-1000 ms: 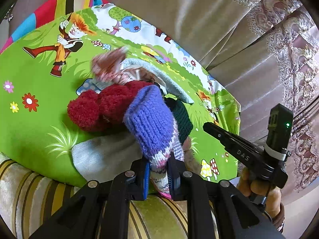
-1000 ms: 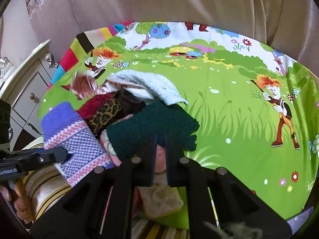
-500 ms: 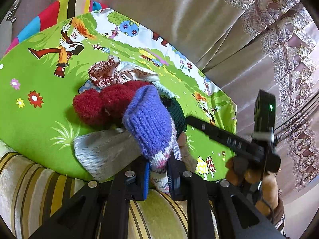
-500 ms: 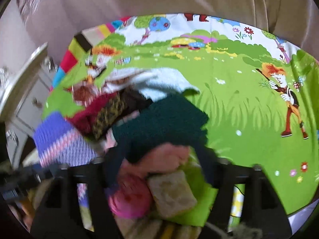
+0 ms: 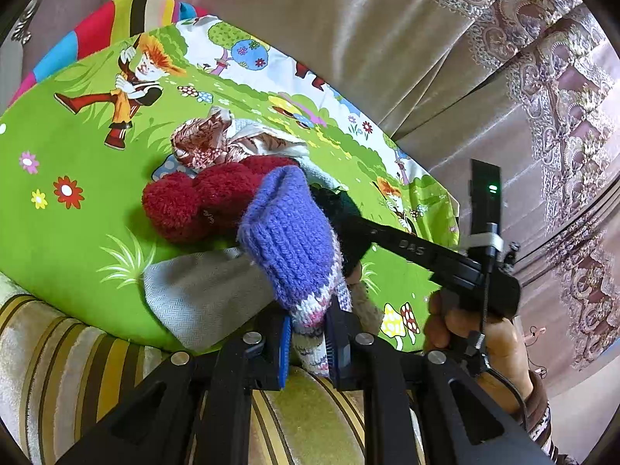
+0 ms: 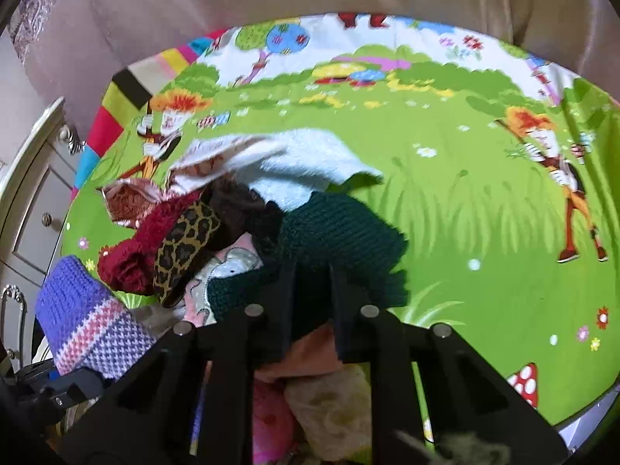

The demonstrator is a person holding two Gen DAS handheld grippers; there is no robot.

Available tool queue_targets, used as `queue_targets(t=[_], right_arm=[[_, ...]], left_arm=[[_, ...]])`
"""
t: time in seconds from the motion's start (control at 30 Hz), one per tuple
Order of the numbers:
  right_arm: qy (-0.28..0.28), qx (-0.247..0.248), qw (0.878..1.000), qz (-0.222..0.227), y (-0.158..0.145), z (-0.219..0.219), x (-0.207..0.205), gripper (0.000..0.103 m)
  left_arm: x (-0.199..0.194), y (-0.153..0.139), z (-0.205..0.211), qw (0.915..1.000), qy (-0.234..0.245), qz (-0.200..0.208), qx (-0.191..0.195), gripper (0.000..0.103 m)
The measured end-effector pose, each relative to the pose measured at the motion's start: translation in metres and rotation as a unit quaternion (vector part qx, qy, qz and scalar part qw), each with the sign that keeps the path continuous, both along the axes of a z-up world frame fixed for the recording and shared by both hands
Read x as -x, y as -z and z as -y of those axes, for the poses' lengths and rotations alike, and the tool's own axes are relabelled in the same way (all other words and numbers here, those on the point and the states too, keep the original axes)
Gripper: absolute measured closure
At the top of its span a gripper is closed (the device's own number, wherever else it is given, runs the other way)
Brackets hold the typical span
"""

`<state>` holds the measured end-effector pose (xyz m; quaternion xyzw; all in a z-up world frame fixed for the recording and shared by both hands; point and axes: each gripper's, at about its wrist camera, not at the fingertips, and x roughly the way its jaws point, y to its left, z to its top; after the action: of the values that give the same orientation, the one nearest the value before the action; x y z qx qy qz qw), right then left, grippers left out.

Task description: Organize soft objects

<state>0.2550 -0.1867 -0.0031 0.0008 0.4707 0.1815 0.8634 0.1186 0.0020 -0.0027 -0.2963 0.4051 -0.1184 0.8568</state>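
Chunky ribbed-knit purple mitten (image 5: pixel 290 240)

A green cartoon-print sheet (image 5: pixel 69 240) covers the work surface; its print shows red-haired figures, flowers, mushrooms and trees. A multicoloured striped border (image 5: pixel 128 15) runs along its far edge. Beneath its near edge lies striped gold-and-cream upholstery (image 5: pixel 58 352). Beige curtains (image 5: pixel 329 27) hang behind, with patterned lace drapes (image 5: pixel 562 89) beside them. A pale cabinet with drawer knobs (image 6: pixel 35 209) stands at the left.
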Motion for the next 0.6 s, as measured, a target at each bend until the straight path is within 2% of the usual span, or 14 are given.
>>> queue_targets(t=[0.27,0.6], right_arm=[[0.015,-0.013,0.999,0.033,-0.022,0.022,0.025,0.085],[0.028,-0.012,0.997,0.07,-0.049,0.053,0.079,0.085]], left_arm=[[0.008,-0.008,0.005,0.9999,0.0,0.009,-0.006,0.087],[0.017,-0.02,0.018,0.9997,0.012,0.022,-0.003,0.088]])
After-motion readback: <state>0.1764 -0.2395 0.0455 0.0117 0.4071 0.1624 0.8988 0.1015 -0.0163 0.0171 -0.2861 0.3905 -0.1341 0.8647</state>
